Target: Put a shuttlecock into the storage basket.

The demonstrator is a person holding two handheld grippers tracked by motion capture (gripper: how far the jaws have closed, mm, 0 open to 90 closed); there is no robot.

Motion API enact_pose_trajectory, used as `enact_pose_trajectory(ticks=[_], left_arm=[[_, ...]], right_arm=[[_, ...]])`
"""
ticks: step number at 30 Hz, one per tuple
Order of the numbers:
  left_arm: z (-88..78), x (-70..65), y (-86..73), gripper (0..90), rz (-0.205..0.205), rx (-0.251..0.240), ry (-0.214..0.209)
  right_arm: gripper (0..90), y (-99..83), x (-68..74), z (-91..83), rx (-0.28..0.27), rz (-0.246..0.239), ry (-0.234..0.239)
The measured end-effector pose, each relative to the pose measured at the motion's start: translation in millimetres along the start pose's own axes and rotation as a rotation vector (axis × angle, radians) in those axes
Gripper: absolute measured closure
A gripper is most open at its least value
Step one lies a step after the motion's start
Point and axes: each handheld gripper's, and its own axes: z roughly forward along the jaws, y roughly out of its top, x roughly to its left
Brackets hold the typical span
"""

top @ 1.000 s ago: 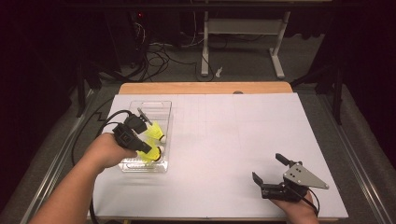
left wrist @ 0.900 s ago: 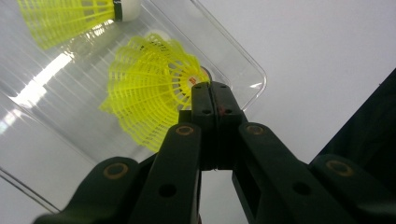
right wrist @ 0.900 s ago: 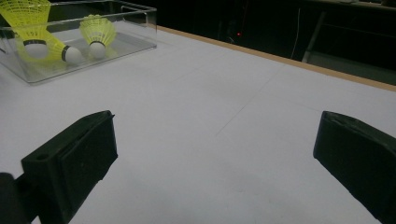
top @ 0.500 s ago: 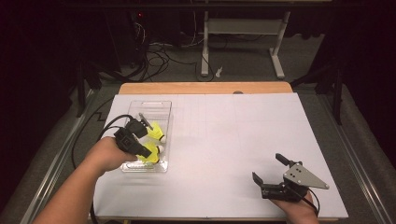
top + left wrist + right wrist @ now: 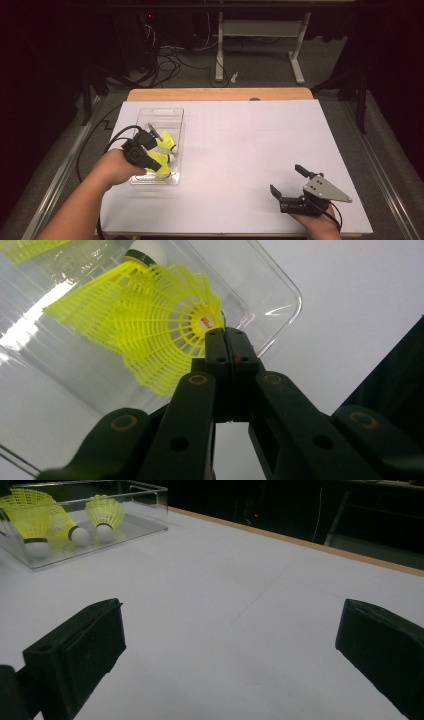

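Note:
A clear plastic tray (image 5: 165, 111) lies at the left of the white table and holds yellow shuttlecocks (image 5: 167, 142). My left gripper (image 5: 155, 167) reaches into the tray's near end. In the left gripper view its jaws are pressed together at the skirt rim of a yellow shuttlecock (image 5: 145, 325), which lies over the tray floor (image 5: 270, 290). My right gripper (image 5: 286, 180) rests at the table's near right, open and holding nothing. In the right gripper view its jaws (image 5: 232, 625) stand wide apart over bare table, with the tray (image 5: 150, 490) and three shuttlecocks (image 5: 102, 512) far off at the upper left.
White paper (image 5: 250, 145) covers the table, with a wooden edge (image 5: 220, 94) at the far side. Cables (image 5: 170, 55) and a desk frame (image 5: 260, 30) sit on the dark floor beyond. A black cable (image 5: 90, 150) trails off the table's left edge.
My left hand has drawn back toward the tray's near end, still with the shuttlecock at its jaws. The right gripper has not moved.

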Motion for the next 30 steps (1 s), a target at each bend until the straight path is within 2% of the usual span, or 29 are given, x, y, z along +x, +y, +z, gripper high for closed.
enact_pose_trajectory(ticks=[3, 7, 23, 30], left_arm=[[-0.3, 1.8, -1.9, 90.0, -0.002, -0.003, 0.012], [-0.1, 4.6, -4.8, 90.0, -0.009, 0.004, 0.001], [-0.6, 14.5, -14.4, 89.4, -0.045, 0.006, 0.007], [0.4, 18.1, -17.3, 81.9, -0.07, 0.01, 0.026]], right_arm=[[0.3, 0.1, 0.4, 0.1, 0.001, 0.0, 0.001], [0.3, -0.2, 0.4, 0.4, 0.002, 0.001, 0.002], [0.3, -0.3, 0.4, 0.6, 0.002, 0.001, 0.003], [0.3, -0.4, 0.6, 0.8, 0.003, 0.0, 0.003]])
